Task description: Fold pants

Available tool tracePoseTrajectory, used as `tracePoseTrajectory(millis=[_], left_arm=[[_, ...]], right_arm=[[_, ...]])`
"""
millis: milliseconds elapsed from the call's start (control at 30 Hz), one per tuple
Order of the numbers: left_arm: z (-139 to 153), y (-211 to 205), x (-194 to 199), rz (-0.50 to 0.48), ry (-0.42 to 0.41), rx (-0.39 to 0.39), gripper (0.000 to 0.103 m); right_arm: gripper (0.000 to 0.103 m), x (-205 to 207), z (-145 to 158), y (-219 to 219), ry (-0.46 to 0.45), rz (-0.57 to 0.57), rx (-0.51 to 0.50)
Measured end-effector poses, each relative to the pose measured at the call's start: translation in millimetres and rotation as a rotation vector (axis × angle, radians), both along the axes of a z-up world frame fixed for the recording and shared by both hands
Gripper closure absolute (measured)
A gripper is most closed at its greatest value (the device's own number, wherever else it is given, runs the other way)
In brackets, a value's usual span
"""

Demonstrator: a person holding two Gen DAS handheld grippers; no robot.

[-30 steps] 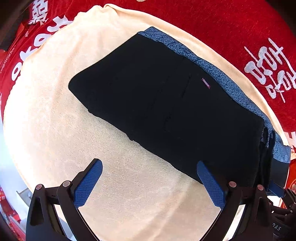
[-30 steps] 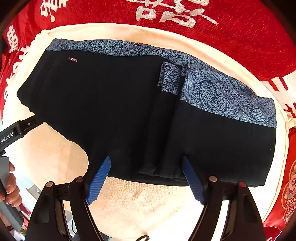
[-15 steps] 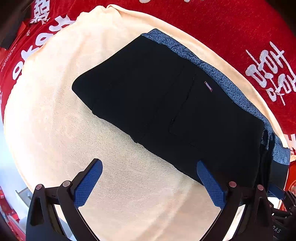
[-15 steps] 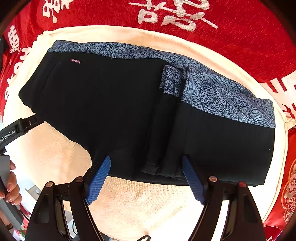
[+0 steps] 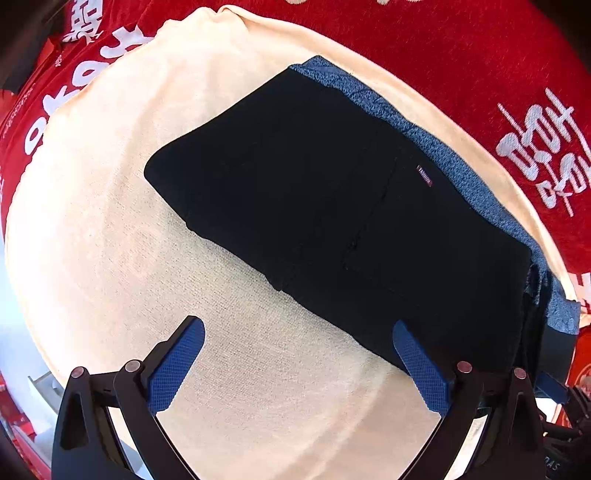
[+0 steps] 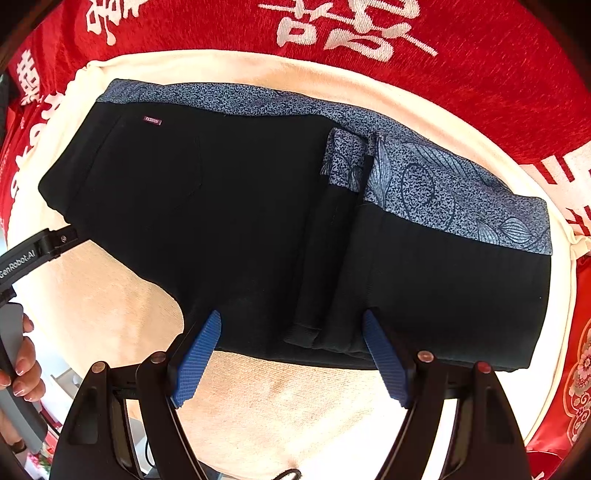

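Black pants (image 5: pixel 332 206) (image 6: pixel 240 229) with a blue patterned waistband (image 6: pixel 443 184) lie folded into a compact block on a cream towel (image 5: pixel 110 221) (image 6: pixel 295 398). A small label (image 6: pixel 152 120) shows near the block's upper left corner. My left gripper (image 5: pixel 297 332) hovers open over the towel at the pants' near left edge, its right pad over black cloth. My right gripper (image 6: pixel 291 328) hangs open above the near edge of the fold, where a narrow folded leg end (image 6: pixel 317 288) lies. Neither gripper holds anything.
The towel covers a table spread with a red cloth bearing white characters (image 6: pixel 351 33) (image 5: pixel 535 155). A person's hand (image 6: pixel 22 369) grips the left tool's handle at the far left of the right wrist view. The towel's edge (image 5: pixel 22 280) drops off at the left.
The pants have shifted slightly toward the right and downward in the left wrist view. Both grippers stay open and nearly still.
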State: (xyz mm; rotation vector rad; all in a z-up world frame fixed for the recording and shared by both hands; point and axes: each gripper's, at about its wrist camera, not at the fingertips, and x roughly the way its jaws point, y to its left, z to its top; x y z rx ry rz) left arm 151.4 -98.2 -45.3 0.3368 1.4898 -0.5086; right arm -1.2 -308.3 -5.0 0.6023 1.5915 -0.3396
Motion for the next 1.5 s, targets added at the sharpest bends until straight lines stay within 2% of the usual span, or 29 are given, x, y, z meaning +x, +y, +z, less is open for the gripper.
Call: tracePoseTrajectory(millis=[233, 467, 667, 800, 833, 1000, 1167, 1300, 1500], left_arm=[[-1.8, 0.6, 9.7, 0.01, 0.012, -0.005, 0.0], [-0.2, -1.4, 17.8, 0.015, 0.013, -0.018, 0.0], [-1.9, 5.0, 25.6, 0.045, 0.018, -0.04, 0.0], [-1.7, 15.2, 39.7, 0.076, 0.054, -0.125, 0.0], [-1.8, 18.8, 42.8, 0.164, 0.059, -0.137, 0.0], [-1.4, 42.1, 61.8, 0.244, 0.122, -0.332, 0.0], [-13.7, 50.5, 71.1, 0.301, 0.197, -0.458, 0.0], [-24.1, 52.9, 76.1, 0.371, 0.229, -0.527, 0.0], [-22.5, 44.3, 83.4, 0.386, 0.225, -0.572, 0.0]], right_arm=[[0.021, 1.3, 3.7, 1.2, -0.011, -0.005, -0.005], [0.021, 9.5, 20.5, 6.9, -0.117, 0.013, 0.022], [0.021, 0.5, -1.7, 3.2, -0.131, -0.022, 0.103], [0.021, -5.1, -5.3, 5.0, -0.157, -0.013, 0.114], [0.021, -6.2, -6.1, 3.8, -0.163, -0.044, 0.108], [0.021, -11.4, -10.8, -4.4, -0.186, -0.093, 0.148], [0.021, -9.5, -12.0, -0.1, -0.191, -0.057, 0.135], [0.021, -11.0, -11.3, 2.2, -0.2, -0.037, 0.126], [0.021, -12.8, -11.9, 2.3, -0.213, -0.041, 0.124]])
